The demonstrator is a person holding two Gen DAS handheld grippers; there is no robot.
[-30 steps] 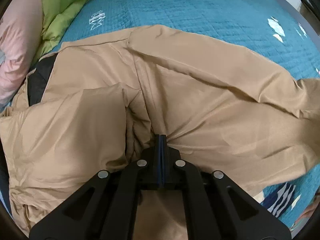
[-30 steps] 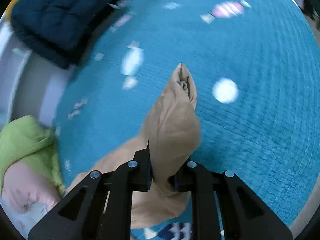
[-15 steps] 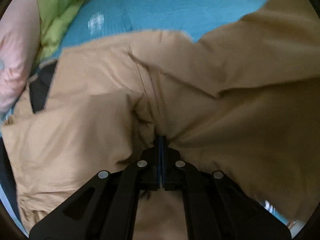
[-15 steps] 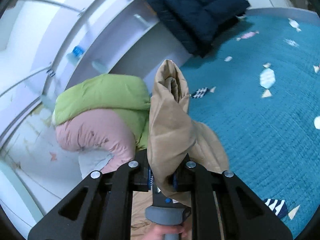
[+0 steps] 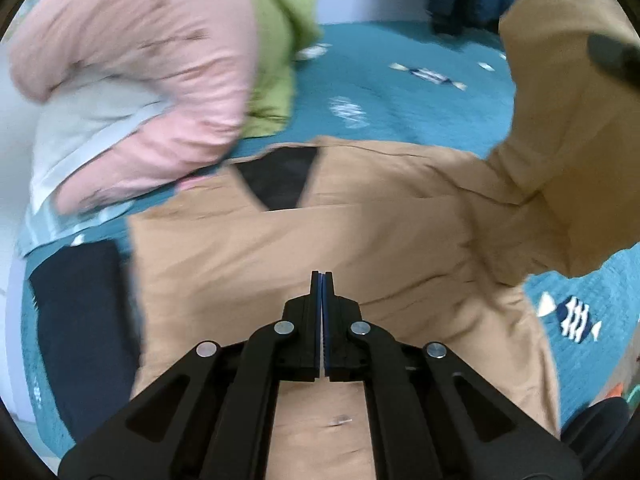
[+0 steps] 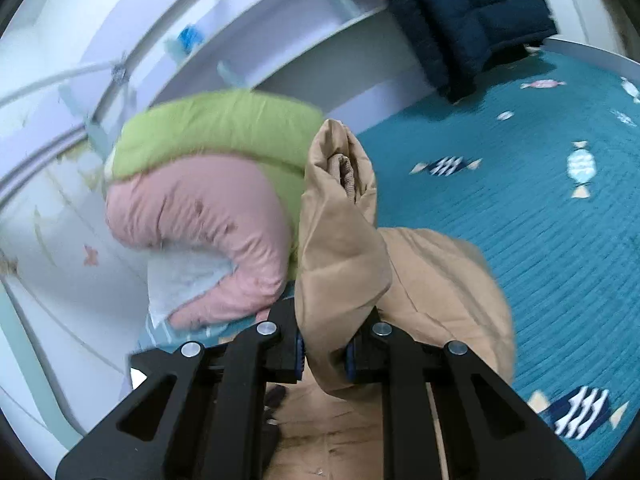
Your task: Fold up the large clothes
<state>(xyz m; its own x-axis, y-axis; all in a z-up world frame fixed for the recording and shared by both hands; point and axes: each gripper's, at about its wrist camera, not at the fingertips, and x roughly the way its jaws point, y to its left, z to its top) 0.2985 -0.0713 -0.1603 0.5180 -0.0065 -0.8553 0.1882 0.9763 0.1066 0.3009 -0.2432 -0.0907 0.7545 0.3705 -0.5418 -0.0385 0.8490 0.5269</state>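
A large tan padded jacket (image 5: 360, 240) lies spread on the teal bedspread (image 5: 400, 104), with a triangle of black lining (image 5: 280, 180) showing at its collar. My left gripper (image 5: 322, 276) is shut on the body cloth, and folds run in toward its tips from the right. The jacket's sleeve (image 5: 560, 160) stands lifted at the right of that view. In the right wrist view my right gripper (image 6: 325, 340) is shut on that sleeve (image 6: 340, 248), whose ribbed cuff (image 6: 345, 168) points up beyond the fingers. The rest of the jacket (image 6: 440, 280) hangs below and to the right.
A heap of pink and green padded bedding (image 5: 160, 80) (image 6: 200, 200) lies at the bed's far left. A dark blue quilted coat (image 6: 460, 12) rests at the far edge. A black cloth (image 5: 80, 320) lies left of the jacket. White shelves and wall (image 6: 240, 40) stand behind.
Both grippers have risen and swung toward the pink and green bedding. The right one carried the sleeve up off the bedspread. The left one stayed shut and drew the body cloth along.
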